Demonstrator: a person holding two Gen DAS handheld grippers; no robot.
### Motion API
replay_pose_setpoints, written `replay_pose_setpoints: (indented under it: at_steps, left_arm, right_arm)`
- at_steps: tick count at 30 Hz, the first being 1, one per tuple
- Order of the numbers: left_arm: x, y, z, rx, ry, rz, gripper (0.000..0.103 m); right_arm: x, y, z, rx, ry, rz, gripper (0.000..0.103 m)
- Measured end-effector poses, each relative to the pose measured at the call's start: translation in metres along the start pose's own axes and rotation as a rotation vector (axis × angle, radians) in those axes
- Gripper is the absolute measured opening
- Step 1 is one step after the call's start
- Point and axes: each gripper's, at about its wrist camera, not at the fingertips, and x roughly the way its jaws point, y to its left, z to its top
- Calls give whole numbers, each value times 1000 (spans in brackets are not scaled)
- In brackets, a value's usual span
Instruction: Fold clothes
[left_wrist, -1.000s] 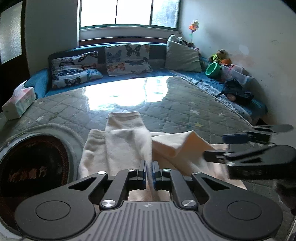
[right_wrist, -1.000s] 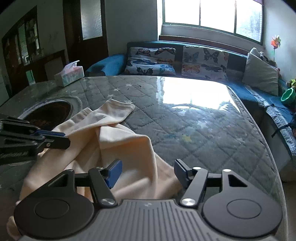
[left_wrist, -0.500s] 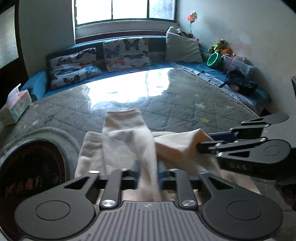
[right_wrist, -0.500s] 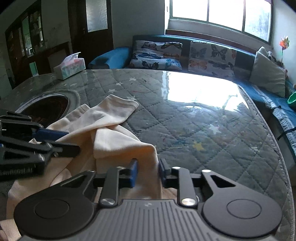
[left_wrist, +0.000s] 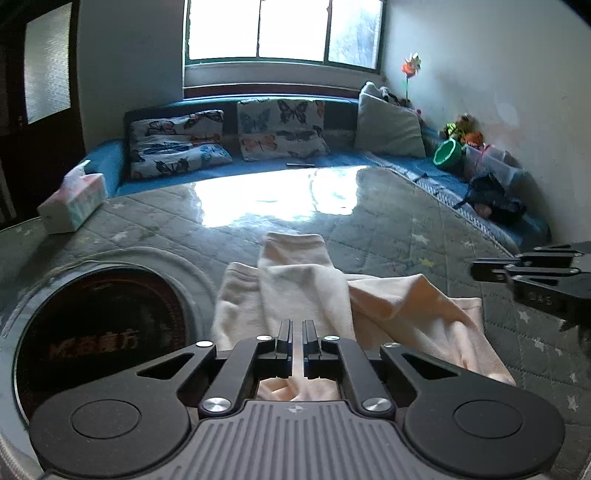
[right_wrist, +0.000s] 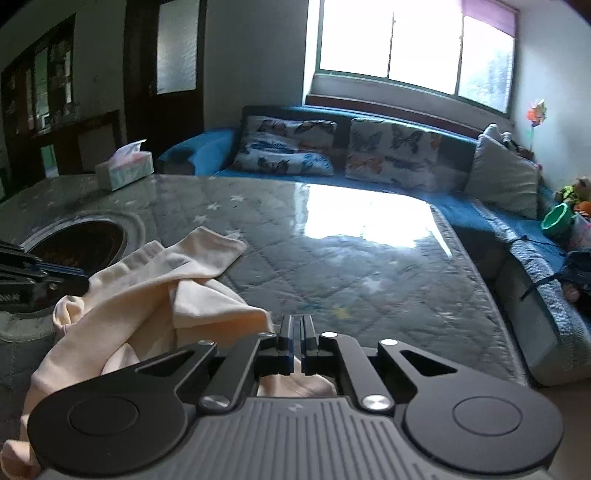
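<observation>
A: Where is the garment?

B: The cream garment (left_wrist: 303, 280) lies crumpled on the quilted grey table (left_wrist: 388, 229), just beside the round dark inset (left_wrist: 99, 317) on the left. One narrow part stretches away toward the window; the rest is bunched in folds near the two tools.

A: And the left hand-held gripper (left_wrist: 294, 334)?

B: Its jaws are drawn nearly together, and a strip of the cream cloth runs between the pads, so it is pinching the garment at the near edge.

A: The right hand-held gripper (right_wrist: 297, 332)?

B: Its jaws are closing, all but together. Cloth shows just behind and under the fingers, and a fold rises at their left side, so it appears to grip the garment's right-hand edge. In the left view it shows side-on at the right edge of the frame, above the cloth.

A: Anything else on the table?

B: A tissue box (right_wrist: 125, 170) stands at the far left corner, well apart from the garment. Behind the table runs a blue sofa (right_wrist: 207, 153) with butterfly cushions (right_wrist: 288, 147).
</observation>
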Motion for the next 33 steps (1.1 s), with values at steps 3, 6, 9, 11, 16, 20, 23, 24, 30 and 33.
replay_pose_setpoints:
  at_steps: [3,6,9,11,16,20,23,24,30,33]
  left_arm:
    - [-3,-2,1,6,-2,-15,6]
    - [-1,-10,3,22,4,-35,9]
    - [5,-22,5,55,15,-47,25]
    - [11,-29,6,71,22,-48,39]
    - [34,-36,9,94,60,-49,40]
    - [47,-31,7,70,92,-49,32]
    - [49,-25,3,50,103,-57,14]
    - [49,-23,2,44,104,-55,12]
    - [34,-12,0,9,71,-35,4]
    - [20,-7,-2,-1,41,-17,4]
  right_arm:
    - [-2,-2,-3,0,18,20,5]
    - [5,0,-6,3,40,50,13]
    - [14,2,-7,13,49,73,23]
    - [20,2,-7,16,50,92,27]
    - [36,5,-3,7,59,118,30]
    - [53,9,-1,12,76,136,30]
    - [58,12,-2,11,76,139,19]
    - [58,13,-3,11,70,140,8]
    - [36,17,1,-8,2,85,2]
    - [20,16,4,-23,-35,40,2]
